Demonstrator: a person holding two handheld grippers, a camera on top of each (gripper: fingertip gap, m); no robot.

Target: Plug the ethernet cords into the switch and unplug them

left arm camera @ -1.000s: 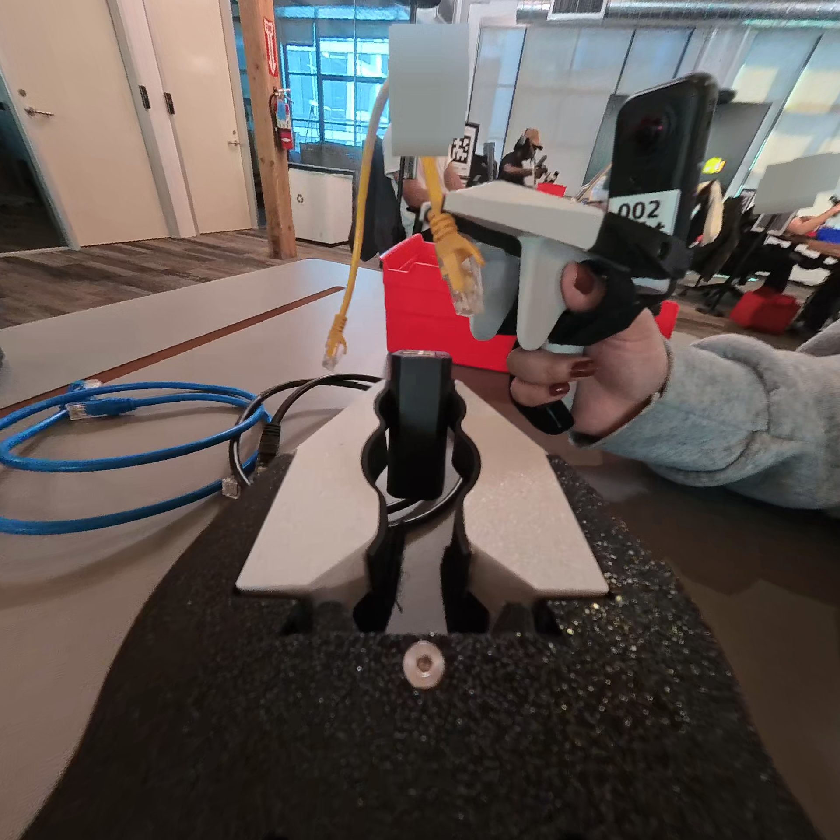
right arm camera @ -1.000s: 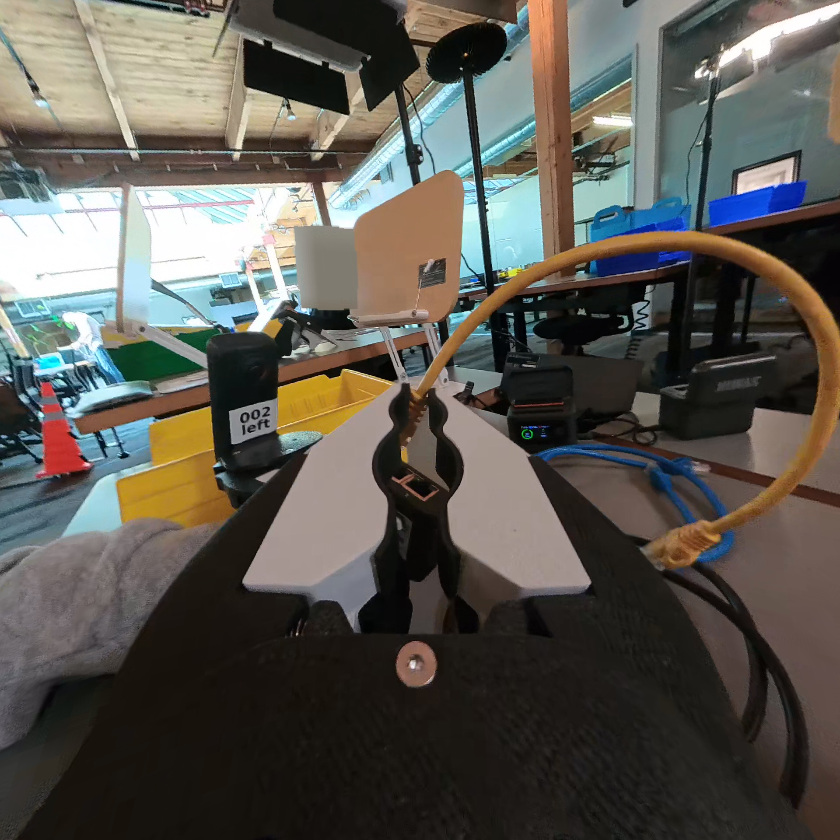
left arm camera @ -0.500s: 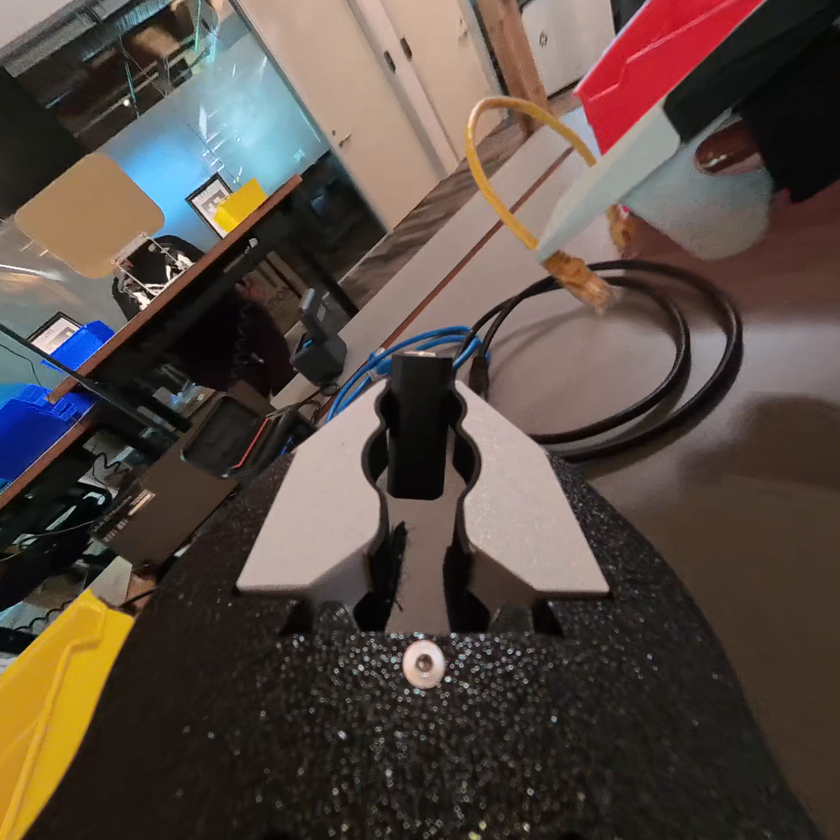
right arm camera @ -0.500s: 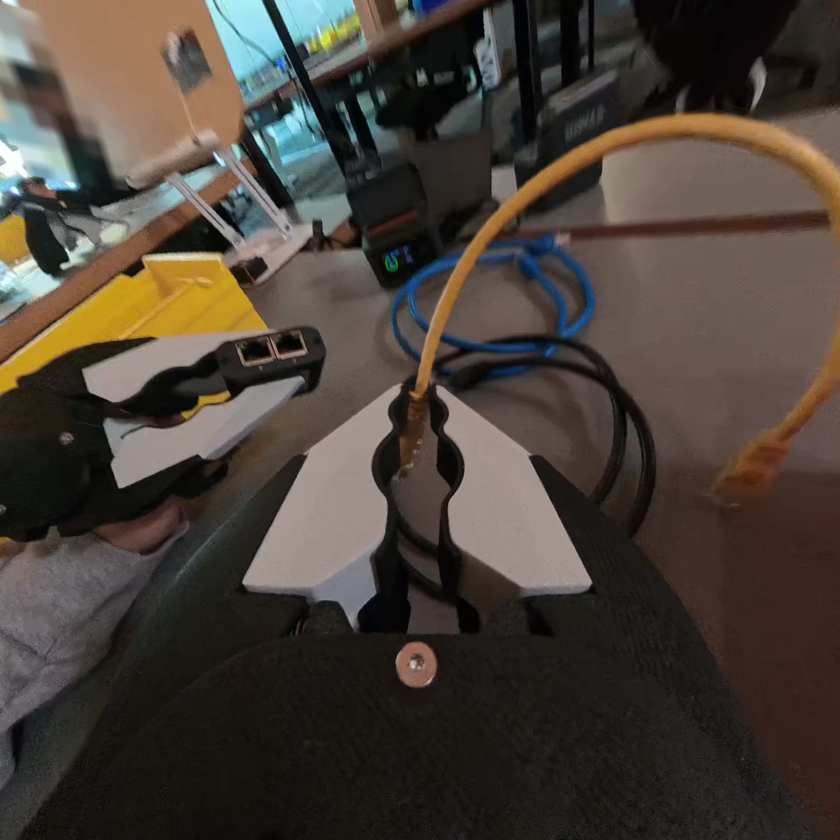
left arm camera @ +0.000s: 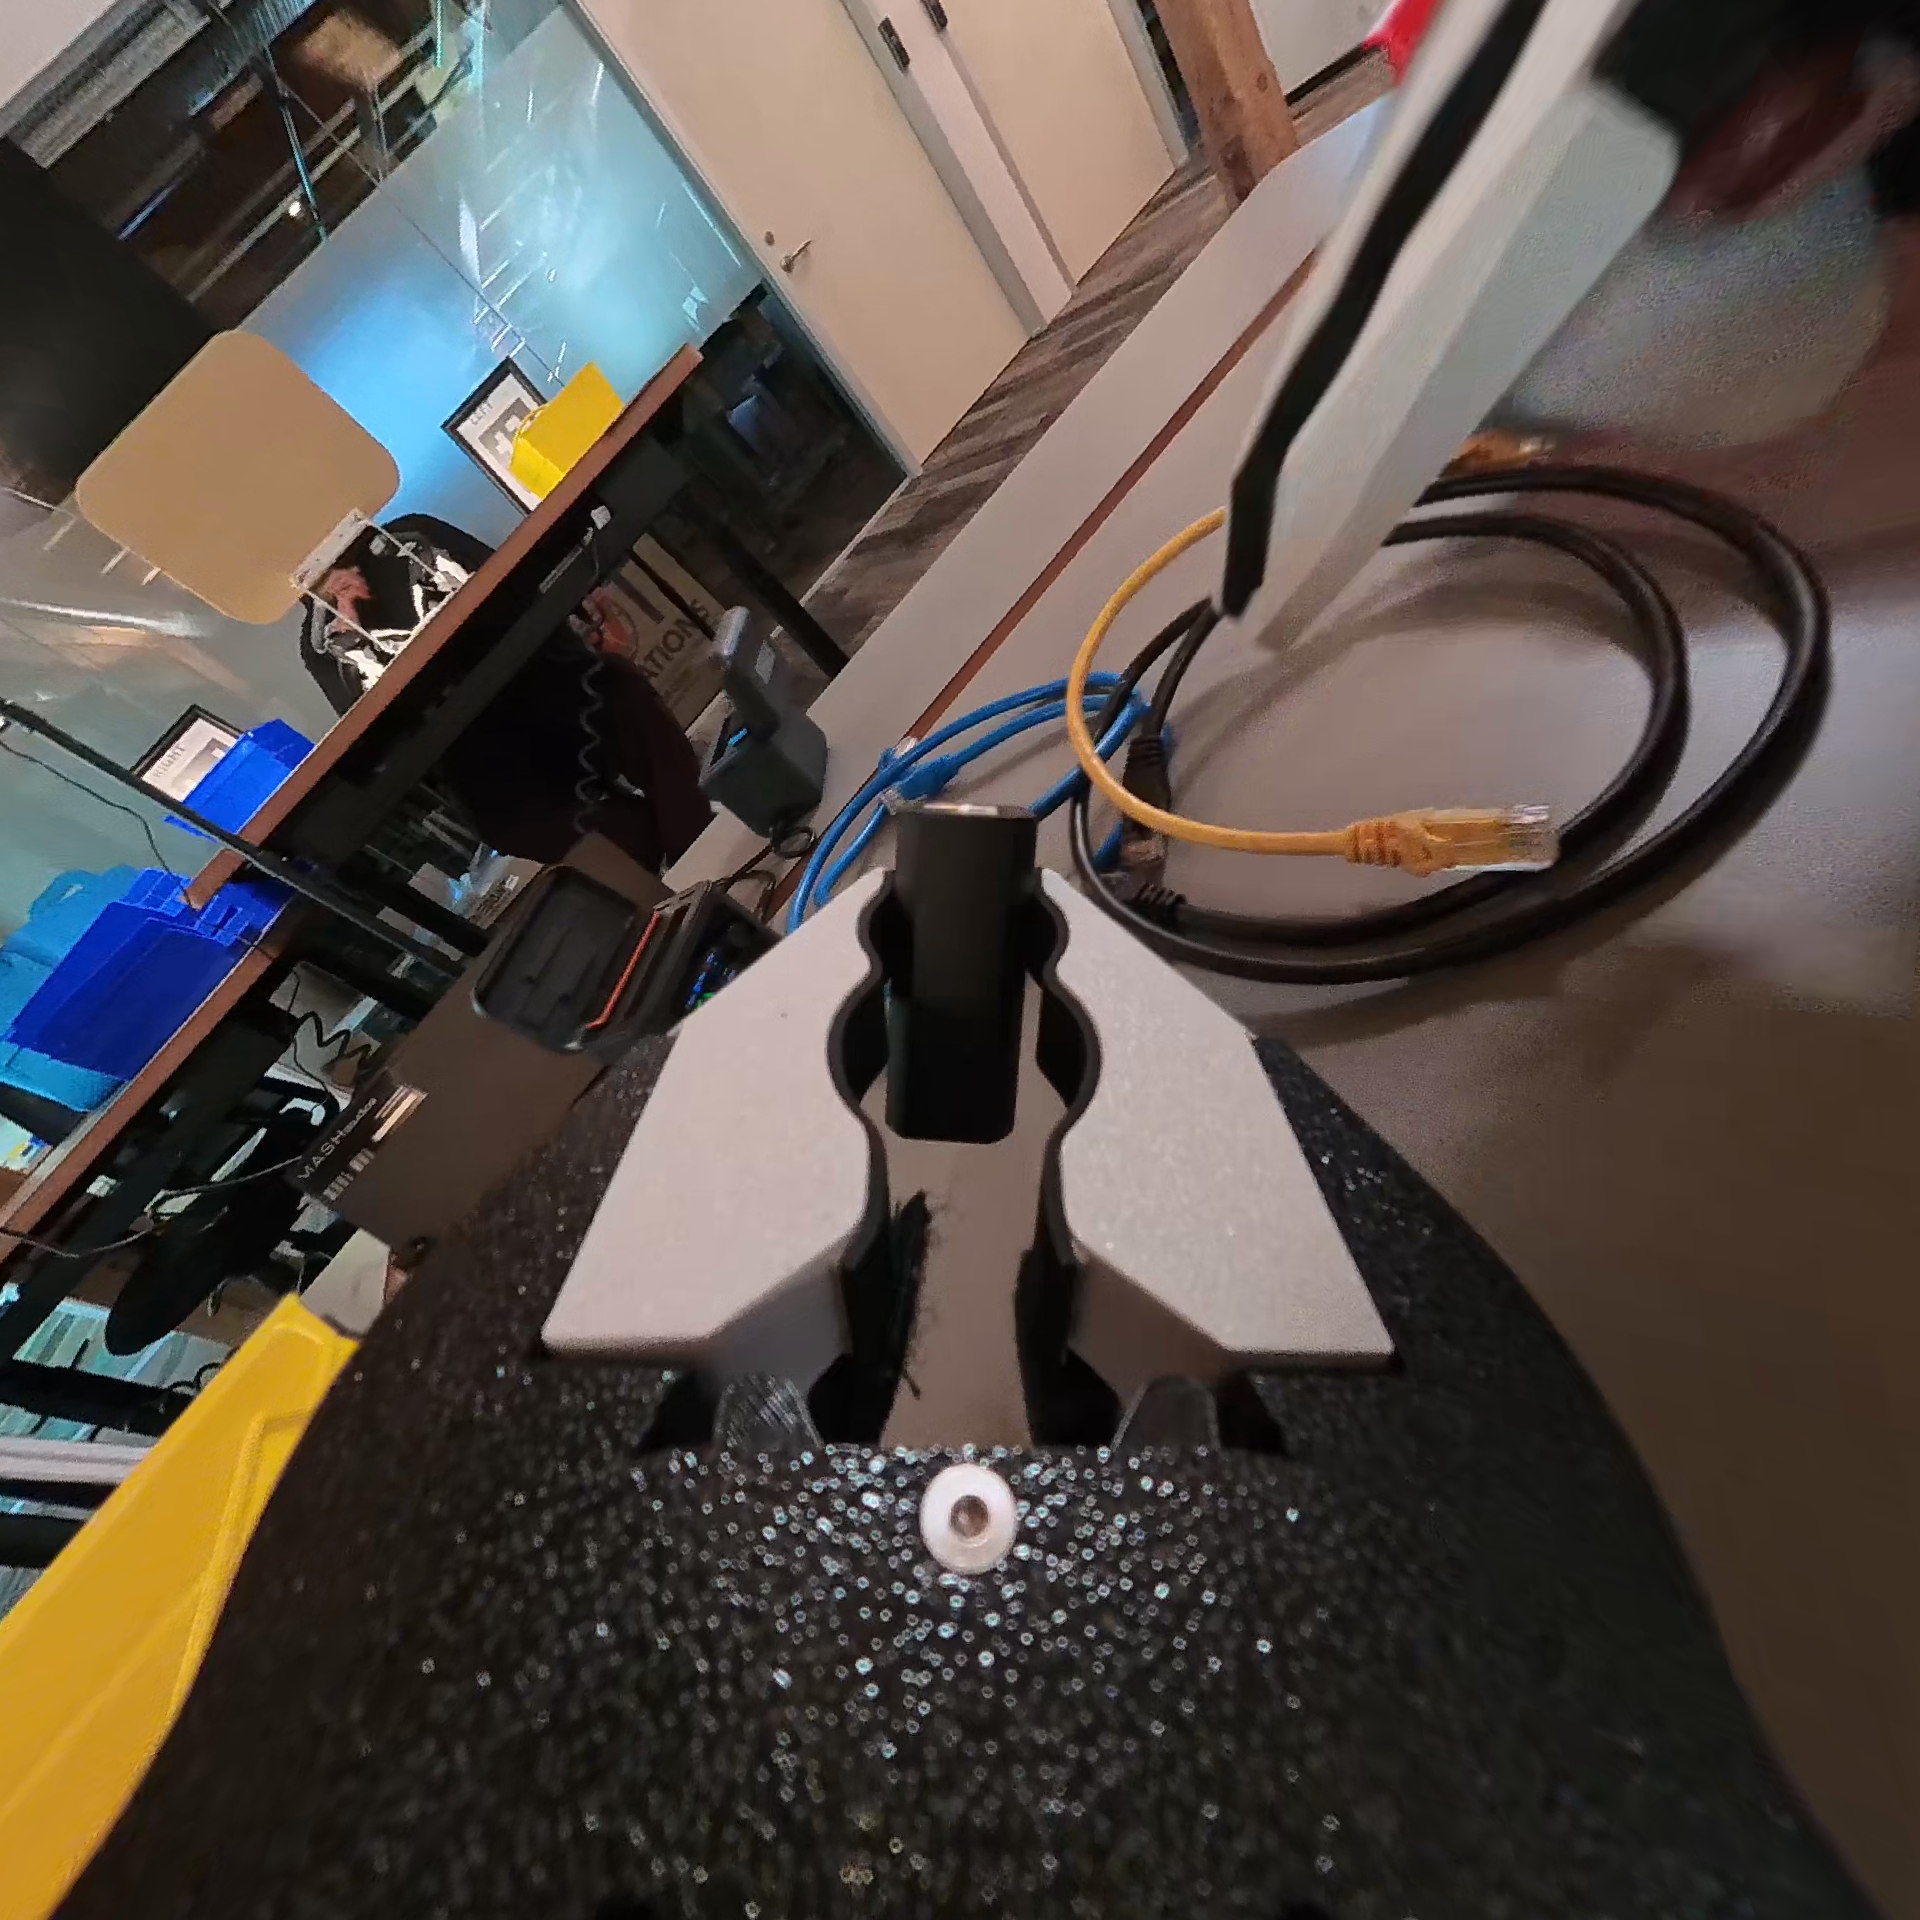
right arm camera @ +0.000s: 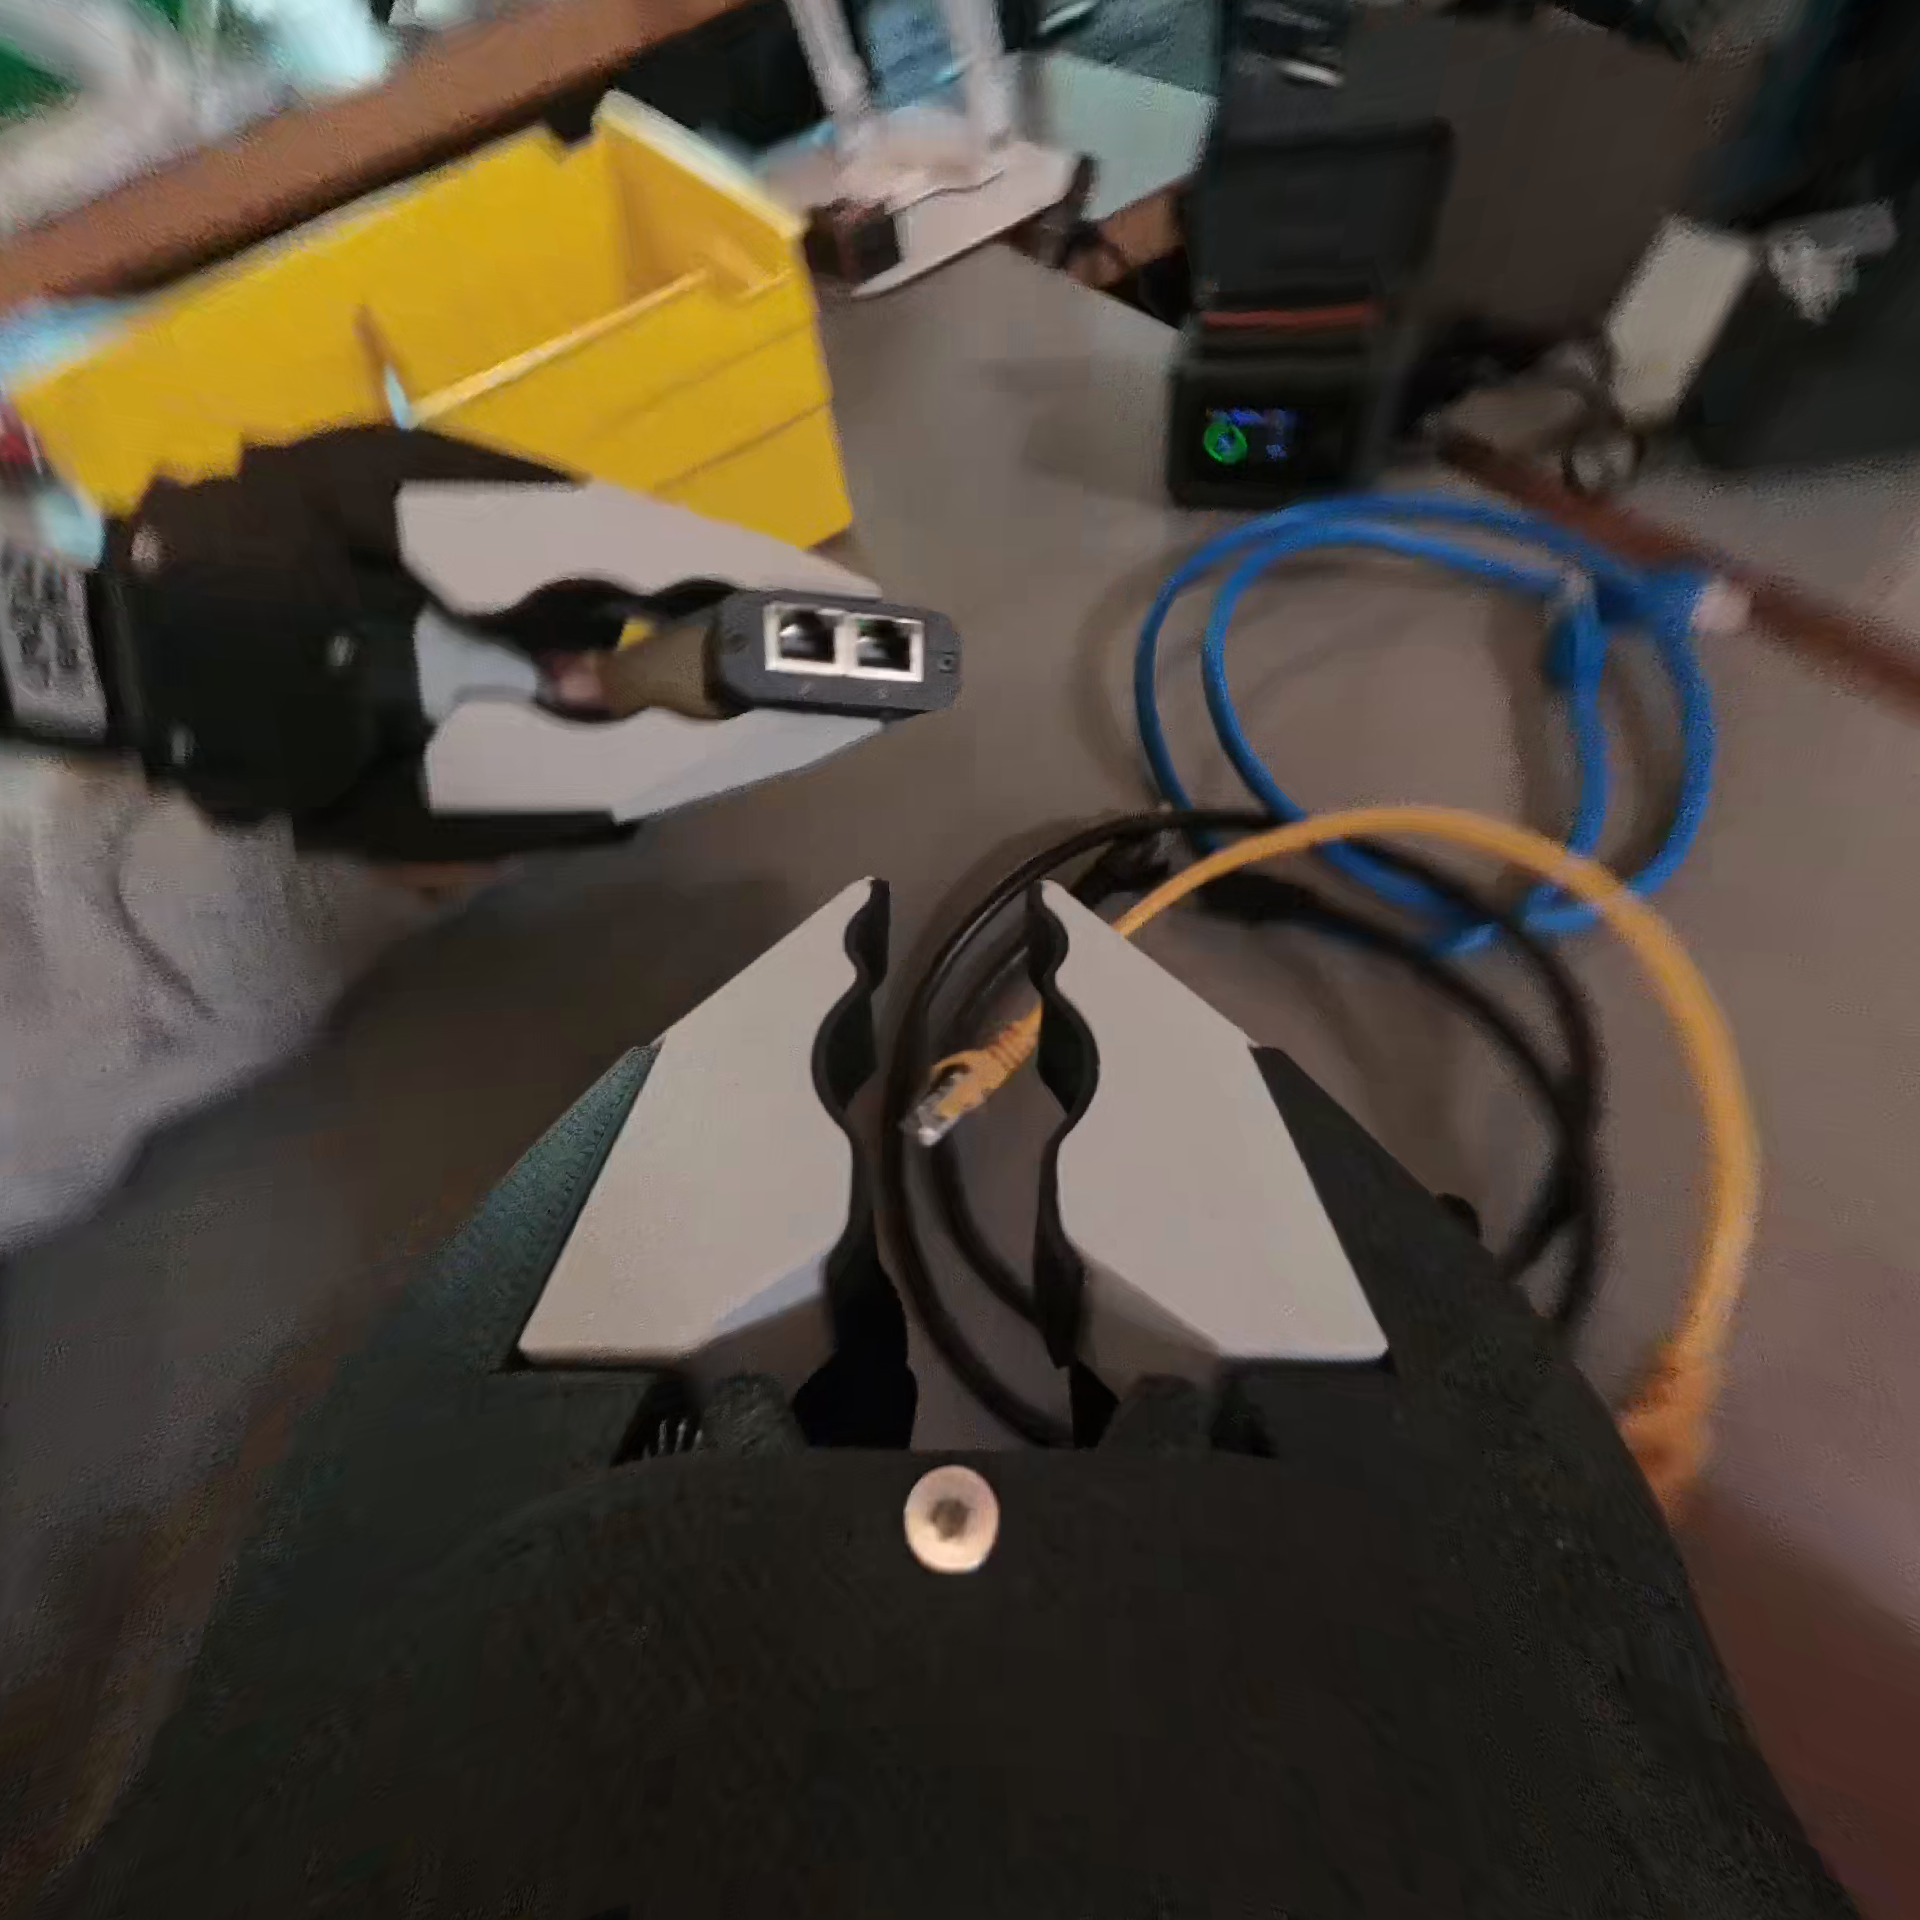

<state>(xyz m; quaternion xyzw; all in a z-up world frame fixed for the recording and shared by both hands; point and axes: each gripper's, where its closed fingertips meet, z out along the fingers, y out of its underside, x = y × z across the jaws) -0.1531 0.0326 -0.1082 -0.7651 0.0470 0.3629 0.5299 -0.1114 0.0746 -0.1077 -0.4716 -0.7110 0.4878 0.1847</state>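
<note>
My left gripper [left arm camera: 961, 883] is shut on a small black switch [left arm camera: 961, 977] and holds it above the table. In the right wrist view its grey fingers [right arm camera: 623, 551] hold the switch [right arm camera: 842, 649] with two empty ports facing me. My right gripper [right arm camera: 961, 894] is open and low over the table. The yellow ethernet cord [right arm camera: 1558, 883] lies loose on the table, one plug [right arm camera: 971, 1081] showing in the gap between my right fingers. In the left wrist view the right gripper [left arm camera: 1247, 561] hangs over the cord, whose other plug [left arm camera: 1455, 836] rests on the table.
A coiled blue cord [right arm camera: 1455, 727] and a coiled black cable [left arm camera: 1662, 779] lie on the table under and beyond the yellow cord. A yellow bin [right arm camera: 623, 312] stands behind the left gripper. A black device with a lit screen [right arm camera: 1262, 436] stands at the table's far edge.
Both grippers have dropped toward the table. My right gripper has opened and let go of the yellow plug, and the cord now lies on the table. The left still holds the switch.
</note>
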